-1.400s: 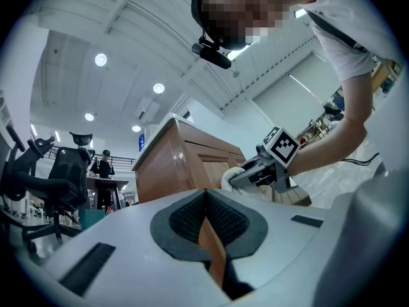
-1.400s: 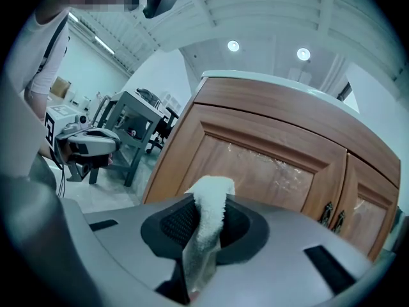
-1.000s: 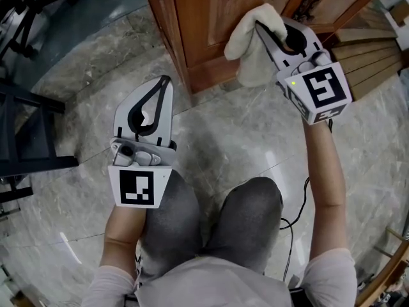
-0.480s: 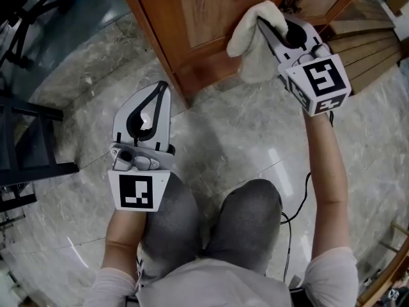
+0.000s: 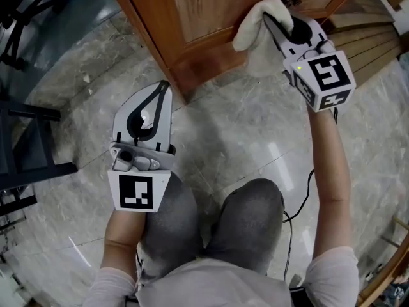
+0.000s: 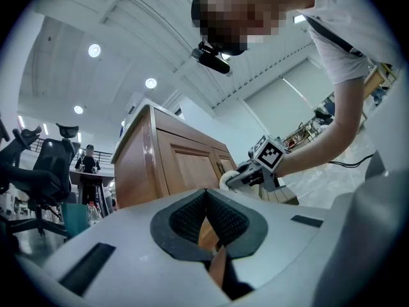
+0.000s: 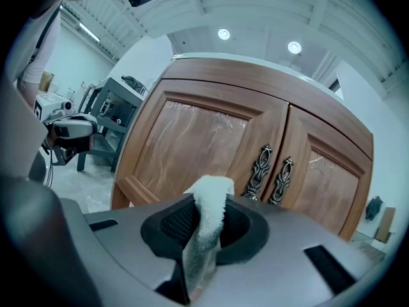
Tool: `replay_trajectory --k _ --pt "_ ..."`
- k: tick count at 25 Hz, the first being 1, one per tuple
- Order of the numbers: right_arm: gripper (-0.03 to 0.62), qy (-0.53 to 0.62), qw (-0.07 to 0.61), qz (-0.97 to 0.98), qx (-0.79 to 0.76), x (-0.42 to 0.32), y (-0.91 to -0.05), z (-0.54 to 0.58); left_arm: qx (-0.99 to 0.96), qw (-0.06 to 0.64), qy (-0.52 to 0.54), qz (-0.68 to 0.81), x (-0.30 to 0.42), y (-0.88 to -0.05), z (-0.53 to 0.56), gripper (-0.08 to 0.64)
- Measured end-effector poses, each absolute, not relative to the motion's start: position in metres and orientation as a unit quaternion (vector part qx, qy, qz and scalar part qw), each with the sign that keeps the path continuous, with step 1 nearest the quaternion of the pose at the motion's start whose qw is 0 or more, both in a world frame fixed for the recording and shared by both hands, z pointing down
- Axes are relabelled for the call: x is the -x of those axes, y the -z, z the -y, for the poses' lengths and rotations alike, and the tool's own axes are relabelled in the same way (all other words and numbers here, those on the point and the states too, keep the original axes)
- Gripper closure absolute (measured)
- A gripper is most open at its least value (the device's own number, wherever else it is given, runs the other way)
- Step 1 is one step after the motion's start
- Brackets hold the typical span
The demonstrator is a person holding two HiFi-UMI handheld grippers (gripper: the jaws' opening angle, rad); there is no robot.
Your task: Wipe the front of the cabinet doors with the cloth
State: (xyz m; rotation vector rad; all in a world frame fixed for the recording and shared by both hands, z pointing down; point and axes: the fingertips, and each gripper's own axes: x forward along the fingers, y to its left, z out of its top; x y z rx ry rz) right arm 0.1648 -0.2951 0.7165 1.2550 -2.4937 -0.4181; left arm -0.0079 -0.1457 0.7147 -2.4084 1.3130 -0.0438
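A white cloth (image 5: pixel 255 31) is pinched in my right gripper (image 5: pixel 268 18), which is shut on it and holds it near the lower front of the wooden cabinet (image 5: pixel 192 18). In the right gripper view the cloth (image 7: pixel 206 229) sticks up between the jaws, facing the left door (image 7: pixel 192 149) close to the two ornate metal handles (image 7: pixel 261 166); the right door (image 7: pixel 323 187) is beside it. I cannot tell whether the cloth touches the wood. My left gripper (image 5: pixel 163 89) hangs shut and empty over the floor by the cabinet's corner, above my left knee.
The marble-tiled floor (image 5: pixel 243 139) spreads around my knees. A dark metal frame (image 5: pixel 25 152) stands at the left. Stacked wooden slats (image 5: pixel 370 43) lie to the right of the cabinet. A black cable (image 5: pixel 297 210) trails by my right leg.
My right gripper has carried the cloth a little up and to the right along the cabinet front. The left gripper has stayed in place.
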Motion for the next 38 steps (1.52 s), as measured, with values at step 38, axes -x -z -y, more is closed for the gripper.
replay_trajectory --k 38 --pt "0.517 0.031 0.149 0.875 -0.459 -0.158 -0.676 0.287 0.922 0.106 0.03 -0.37 -0.046 -0.624 0.181 0.541"
